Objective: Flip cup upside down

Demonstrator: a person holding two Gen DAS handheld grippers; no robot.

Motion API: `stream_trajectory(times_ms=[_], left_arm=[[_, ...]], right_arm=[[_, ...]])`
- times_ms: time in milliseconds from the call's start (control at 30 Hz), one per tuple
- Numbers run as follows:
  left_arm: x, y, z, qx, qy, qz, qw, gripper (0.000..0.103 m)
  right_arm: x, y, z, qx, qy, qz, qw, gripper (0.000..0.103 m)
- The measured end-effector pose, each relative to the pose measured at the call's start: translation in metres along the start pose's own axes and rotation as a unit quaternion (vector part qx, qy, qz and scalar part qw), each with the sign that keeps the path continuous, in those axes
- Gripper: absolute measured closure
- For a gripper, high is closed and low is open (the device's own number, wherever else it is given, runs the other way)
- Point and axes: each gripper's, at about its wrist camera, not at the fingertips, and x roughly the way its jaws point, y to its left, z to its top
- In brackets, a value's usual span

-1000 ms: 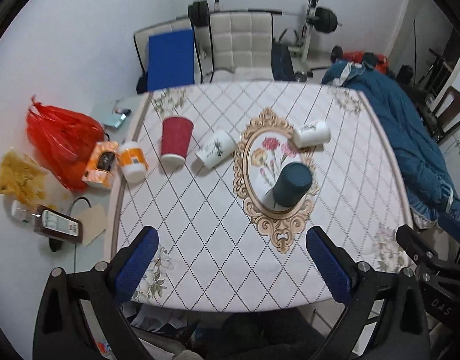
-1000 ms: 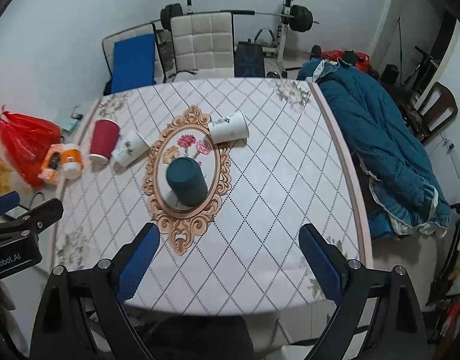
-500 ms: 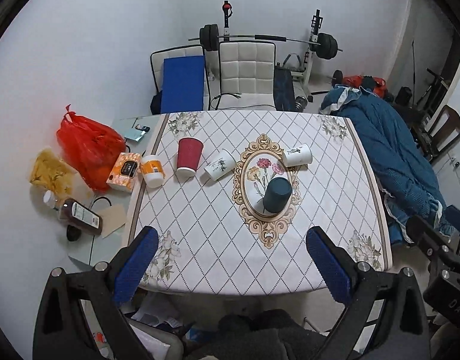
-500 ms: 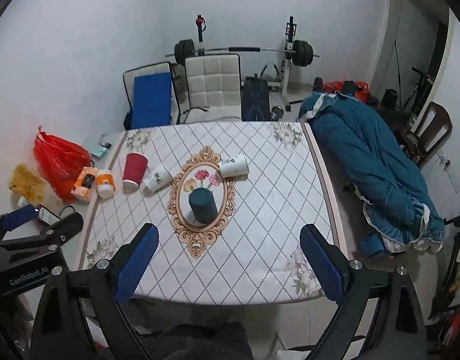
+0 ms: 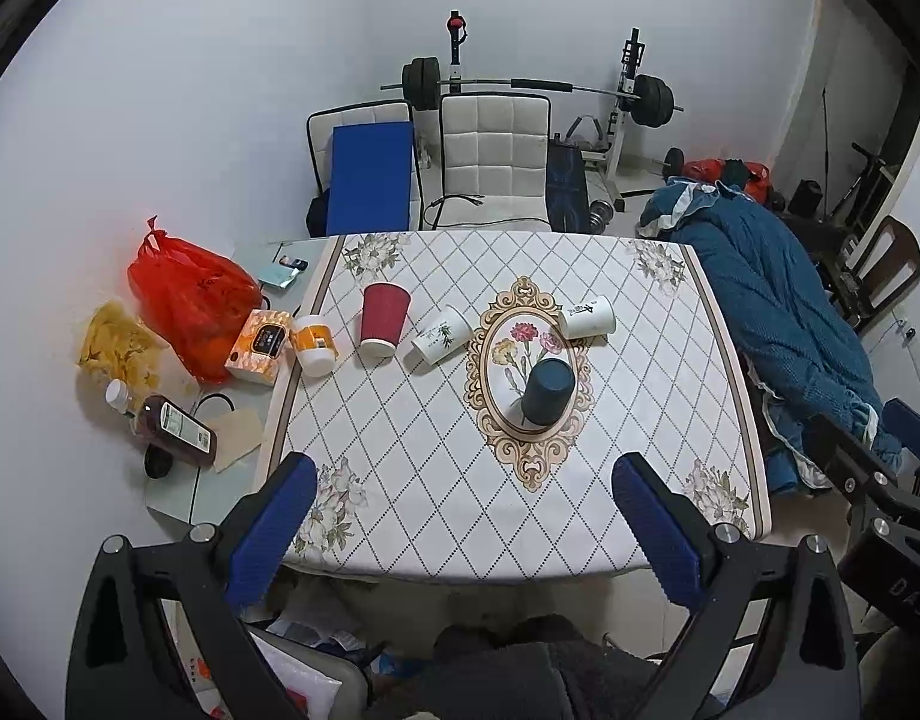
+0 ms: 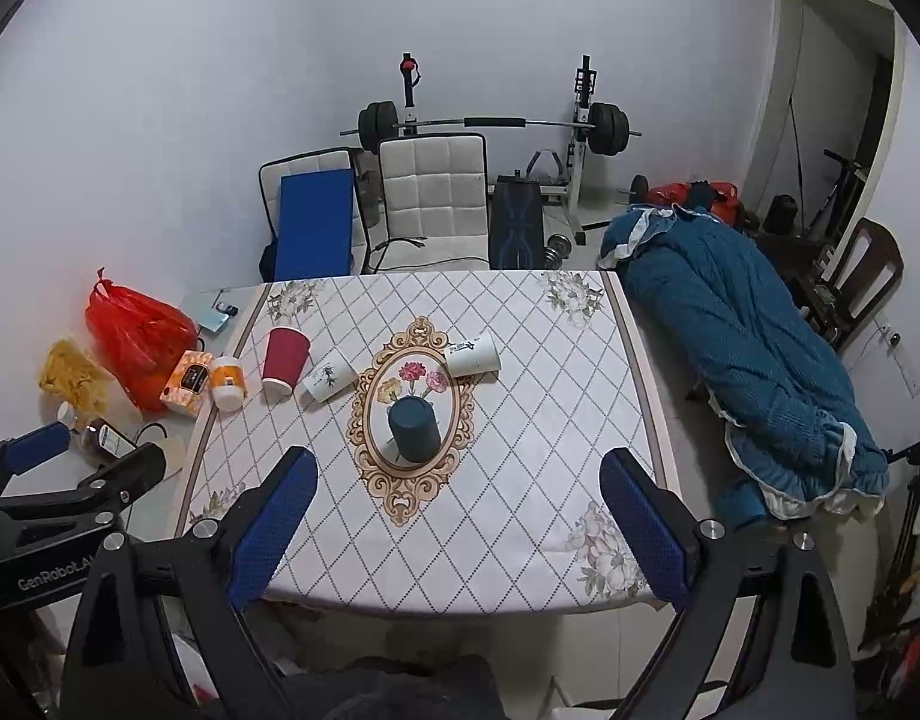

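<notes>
A dark teal cup [image 5: 547, 392] [image 6: 414, 429] stands upside down on the oval flower motif in the middle of the table [image 5: 399, 420] [image 6: 520, 420]. A red paper cup [image 5: 383, 320] [image 6: 285, 359] also stands upside down at the left. Two white paper cups lie on their sides, one [image 5: 441, 336] [image 6: 329, 374] beside the red cup and one [image 5: 587, 317] [image 6: 473, 354] behind the motif. My left gripper [image 5: 463, 528] and my right gripper [image 6: 460, 522] are both open and empty, held high above the table's near edge, far from the cups.
An orange-and-white jar [image 5: 314, 343] stands at the table's left edge. A tissue box [image 5: 260, 345], red bag [image 5: 189, 300] and brown bottle [image 5: 174, 429] lie on a low surface at the left. A blue blanket [image 5: 778, 324] lies right. Chairs [image 5: 494, 162] and a barbell rack stand behind.
Both grippers have pulled up and back from the table, so the table and cups look smaller. The cups have not moved. Both grippers stay open.
</notes>
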Motion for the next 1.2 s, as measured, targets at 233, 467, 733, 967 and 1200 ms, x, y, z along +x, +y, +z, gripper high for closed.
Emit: stream_trajectory(times_ms=[233,467,733,967,1200], left_arm=[[-0.001,0.001,-0.003,-0.001,0.003,0.002,1.0,0.002],[-0.002,0.002,-0.003,0.0,0.002,0.002,1.0,0.002],[-0.001,0.001,-0.003,-0.001,0.0,0.005,1.0,0.002],[-0.002,0.001,-0.002,-0.004,-0.001,0.007,1.0,0.002],[-0.003,0.002,-0.001,-0.006,-0.001,0.007,1.0,0.002]], right_arm=[[0.009,0.003,0.005,-0.003,0.006,0.0,1.0,0.006],[0.015,0.002,0.007,-0.004,0.01,-0.002,1.0,0.006],[0.017,0.001,0.006,-0.004,0.009,-0.006,1.0,0.006],[0.016,0.0,0.006,-0.004,0.009,-0.006,1.0,0.006],[0.016,0.001,0.005,-0.003,0.01,-0.007,1.0,0.006]])
